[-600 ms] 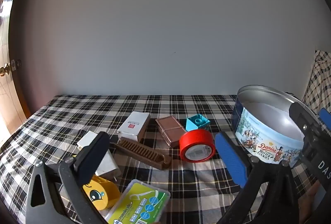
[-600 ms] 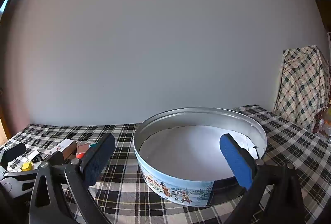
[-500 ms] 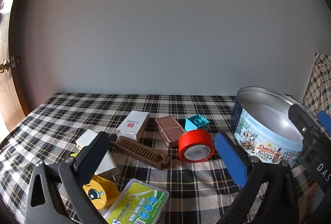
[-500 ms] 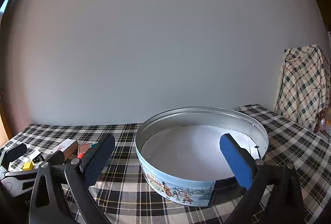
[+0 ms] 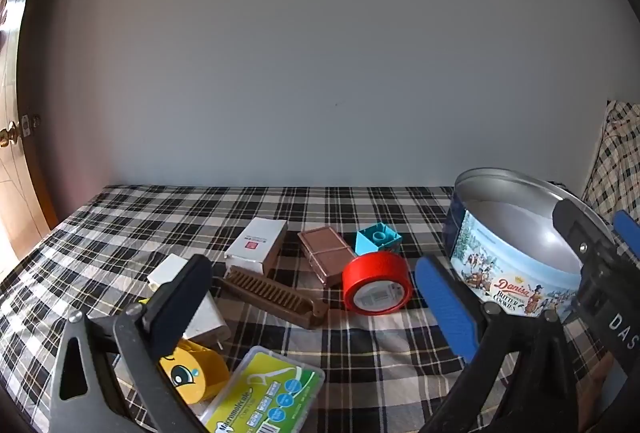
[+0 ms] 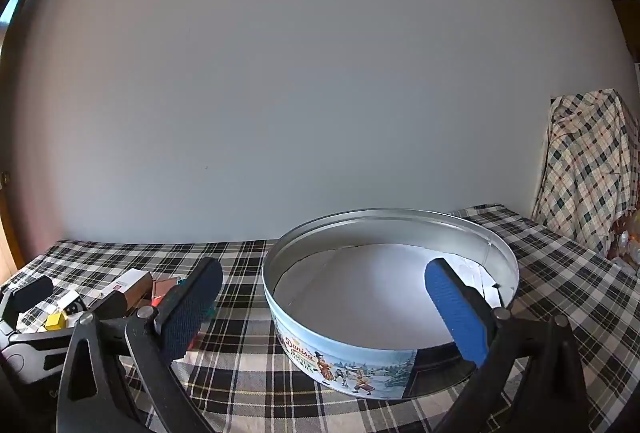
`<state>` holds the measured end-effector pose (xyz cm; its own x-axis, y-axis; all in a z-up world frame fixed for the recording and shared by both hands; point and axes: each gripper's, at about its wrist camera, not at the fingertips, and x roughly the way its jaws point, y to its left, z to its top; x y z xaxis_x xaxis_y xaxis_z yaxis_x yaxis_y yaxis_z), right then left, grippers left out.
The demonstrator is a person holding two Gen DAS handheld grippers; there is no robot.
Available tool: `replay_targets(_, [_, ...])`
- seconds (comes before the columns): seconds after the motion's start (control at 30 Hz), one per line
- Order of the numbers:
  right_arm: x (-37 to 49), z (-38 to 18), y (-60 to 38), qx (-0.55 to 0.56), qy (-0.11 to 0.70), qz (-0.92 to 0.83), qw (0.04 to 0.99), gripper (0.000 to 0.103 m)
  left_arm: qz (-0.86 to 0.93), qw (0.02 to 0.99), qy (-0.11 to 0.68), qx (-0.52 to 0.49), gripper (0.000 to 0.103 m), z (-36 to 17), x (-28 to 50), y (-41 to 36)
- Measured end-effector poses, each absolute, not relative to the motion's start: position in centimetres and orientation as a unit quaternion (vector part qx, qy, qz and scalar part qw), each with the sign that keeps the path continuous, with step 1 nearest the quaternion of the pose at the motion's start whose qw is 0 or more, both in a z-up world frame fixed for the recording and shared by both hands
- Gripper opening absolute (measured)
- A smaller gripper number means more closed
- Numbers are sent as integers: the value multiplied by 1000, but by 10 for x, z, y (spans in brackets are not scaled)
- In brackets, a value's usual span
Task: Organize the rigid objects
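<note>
"Danisa Butter Cookies" on tin, "DAS" on right gripper body

The left gripper is held low with its two fingers spread wide apart and nothing between them. The right gripper is likewise held low, its blue-padded fingers parted widely, nothing being gripped between the pads.

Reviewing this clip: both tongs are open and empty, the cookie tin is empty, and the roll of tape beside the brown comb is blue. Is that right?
Not quite: the roll of tape is red, not blue, as the left wrist view shows. The rest holds: the left tongs and right tongs are open and empty, the cookie tin is empty, and the tape lies beside the brown comb.
</note>
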<state>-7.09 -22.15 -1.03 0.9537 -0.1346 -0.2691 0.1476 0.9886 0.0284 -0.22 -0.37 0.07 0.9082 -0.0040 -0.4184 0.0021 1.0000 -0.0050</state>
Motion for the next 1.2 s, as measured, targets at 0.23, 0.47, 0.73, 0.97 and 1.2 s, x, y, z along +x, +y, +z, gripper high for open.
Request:
replay_targets(0.23, [-72,-9,-222,24,135,-68,988,103,-4,977,215,-1,103,1,-3,-3])
replay_targets(0.47, [-72,-9,-223,25,135,-68,988,103,-3,977,214,-1,103,1,-4,-2])
replay_targets(0.73, [-73,-9,-222,25,133,-70,988,103,-3,977,215,-1,103,1,-5,-2])
replay_targets(0.97, [-73,-9,-223,26,133,-70,988,103,-5,976,218,1,103,2,-5,-2])
replay_targets(1.2, [-73,-9,-223,26,133,-71,988,103,-5,976,218,1,103,2,-5,-2])
